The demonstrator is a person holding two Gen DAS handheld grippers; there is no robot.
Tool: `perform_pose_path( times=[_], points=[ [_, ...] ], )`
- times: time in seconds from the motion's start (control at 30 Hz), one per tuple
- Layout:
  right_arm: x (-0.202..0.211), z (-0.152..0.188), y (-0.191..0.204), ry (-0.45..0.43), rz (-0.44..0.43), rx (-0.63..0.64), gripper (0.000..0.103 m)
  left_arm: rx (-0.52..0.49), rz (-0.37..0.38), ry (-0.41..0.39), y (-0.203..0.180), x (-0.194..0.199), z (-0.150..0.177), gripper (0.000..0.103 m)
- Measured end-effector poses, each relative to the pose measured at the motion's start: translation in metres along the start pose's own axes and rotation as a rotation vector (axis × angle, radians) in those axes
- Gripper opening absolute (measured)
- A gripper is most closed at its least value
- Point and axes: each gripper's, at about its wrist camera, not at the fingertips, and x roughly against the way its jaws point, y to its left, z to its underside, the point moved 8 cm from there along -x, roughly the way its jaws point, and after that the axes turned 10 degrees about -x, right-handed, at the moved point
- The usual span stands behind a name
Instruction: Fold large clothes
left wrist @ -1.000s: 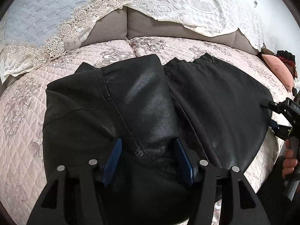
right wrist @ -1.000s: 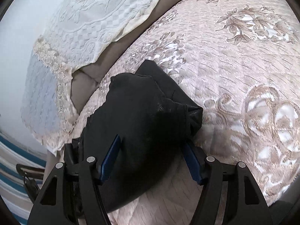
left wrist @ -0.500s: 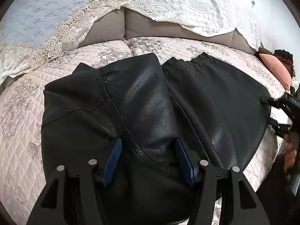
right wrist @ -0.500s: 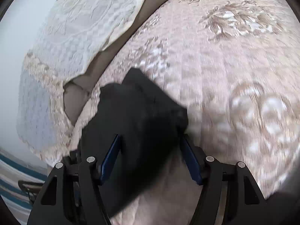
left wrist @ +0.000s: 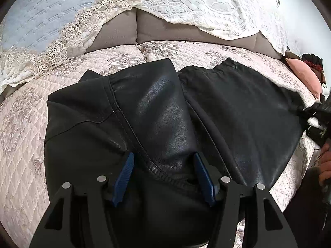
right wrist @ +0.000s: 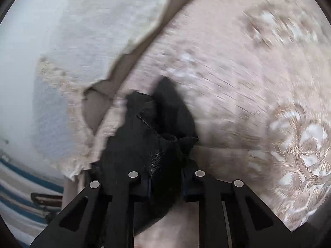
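A: Jaws status, left wrist view?
B: Left gripper point(left wrist: 163, 175) jaws are spread wide, nothing clamped. Black leather garment point(left wrist: 165, 111) is laid flat on the quilted bed cover point(left wrist: 20, 144), a stitched seam running between the blue pads point(left wrist: 126, 171). Right gripper point(left wrist: 316, 119) is seen at the garment's far right edge.
A: Right wrist view?
B: Blurred. Right gripper point(right wrist: 166, 183) jaws are drawn in, clamped on a bunched corner of the garment point(right wrist: 157, 136), lifted off the bed cover point(right wrist: 248, 82).
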Motion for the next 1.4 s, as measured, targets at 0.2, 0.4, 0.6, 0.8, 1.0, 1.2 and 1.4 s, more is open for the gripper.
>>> perform_pose_path(
  times=[0.2,0.4,0.6,0.8,1.0,1.2,1.4],
  points=[
    [0.017,0.033,0.107,0.051,-0.173,0.202,0.018,0.026,0.037,0.004,0.005,0.007,-0.005,0.062],
    [-0.001,0.108,0.187,0.203,-0.292,0.37,0.018,0.186,0.043,-0.089,0.055,0.058,-0.002,0.06],
    [-0.062,0.212,0.2,0.44,-0.281,0.483,0.018,0.343,-0.061,-0.112,0.133,0.091,0.033,0.059],
    [-0.12,0.272,0.168,0.551,-0.15,0.593,0.021,0.425,-0.099,-0.075,0.165,0.101,0.074,0.058],
    [-0.096,0.266,0.188,0.542,-0.188,0.649,0.047,0.399,-0.083,-0.104,0.159,0.112,0.062,0.058],
    [-0.05,0.249,0.195,0.49,-0.359,0.581,0.048,0.344,-0.049,-0.19,0.145,0.134,0.022,0.058],
    [-0.075,0.222,0.155,0.382,-0.153,0.562,0.034,0.247,0.013,-0.233,0.107,0.129,-0.019,0.057]
  ],
)
